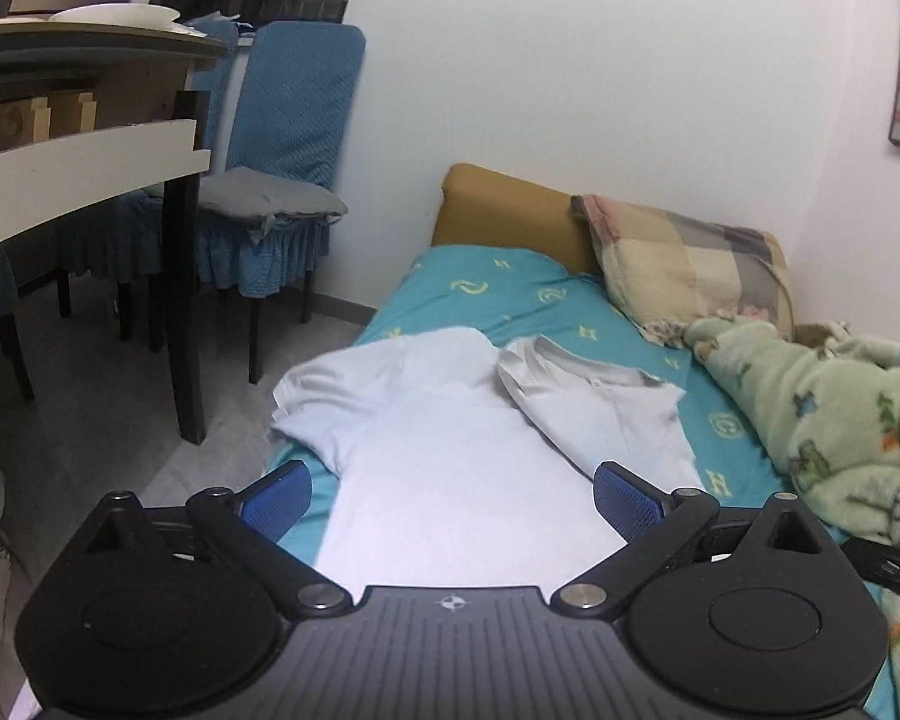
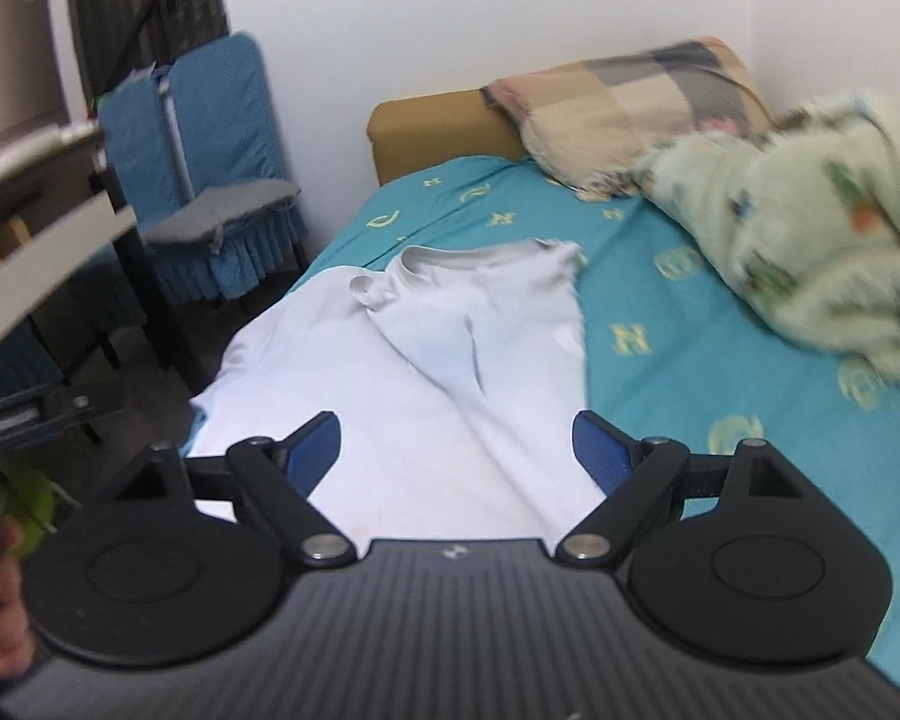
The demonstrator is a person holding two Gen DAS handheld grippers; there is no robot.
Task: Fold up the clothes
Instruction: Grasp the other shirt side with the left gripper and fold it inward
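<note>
White cotton, the polo shirt (image 1: 450,450) is spread mid-frame on the teal bed sheet (image 1: 510,294), one side folded inward. Both hand-held grippers, left (image 1: 453,495) and right (image 2: 459,450), are held apart, empty; the unfolded sleeve (image 1: 330,384) must be grasped next.

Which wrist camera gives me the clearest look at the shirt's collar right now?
The left wrist view: the white shirt's collar is sharp, its neckband visible. The right wrist view shows the collar too, but motion-blurred.

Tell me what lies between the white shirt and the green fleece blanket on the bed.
Only bare teal bedsheet separates the white shirt from the green fleece blanket; the right wrist view shows it best.
</note>
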